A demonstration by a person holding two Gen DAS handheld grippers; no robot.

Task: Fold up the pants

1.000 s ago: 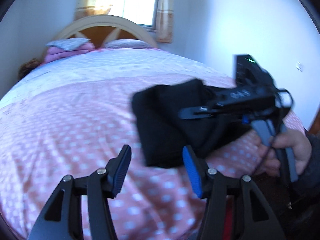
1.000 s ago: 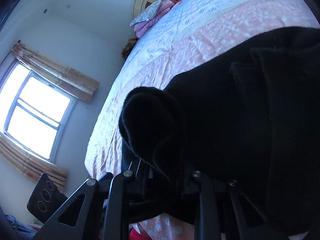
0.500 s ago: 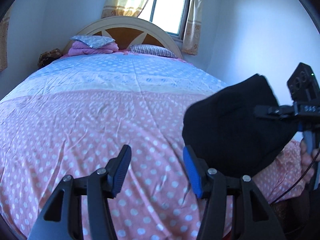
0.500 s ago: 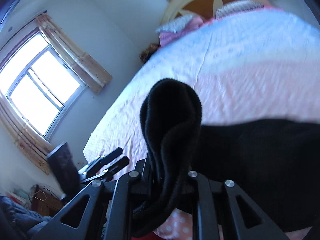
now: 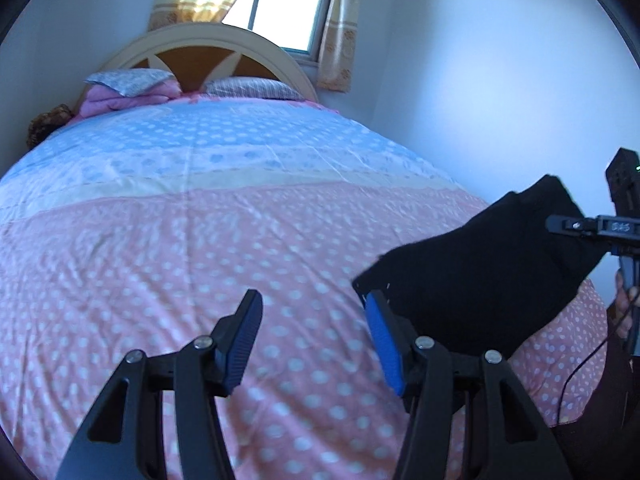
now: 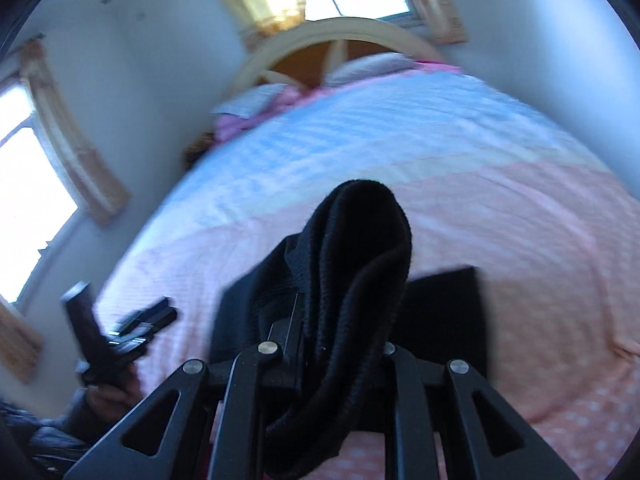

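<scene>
The right gripper (image 6: 320, 354) was clamped on a bunched fold of the black pants (image 5: 480, 280), lifting them off the bed (image 5: 200, 240), probably to carry them clear; its jaws had just been tightening on the cloth. The left gripper (image 5: 316, 340) stood apart and empty, the pants just beyond its right jaw.

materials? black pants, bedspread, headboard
Pants: thick matte knit, fleece-like; fuzzy ribbed surface, soft bulky bunching in the right gripper.
Bedspread: thin woven fabric, probably cotton; printed dots, fine creases.
Headboard: looks like wood; cream painted arch, brown panels, low sheen.
</scene>
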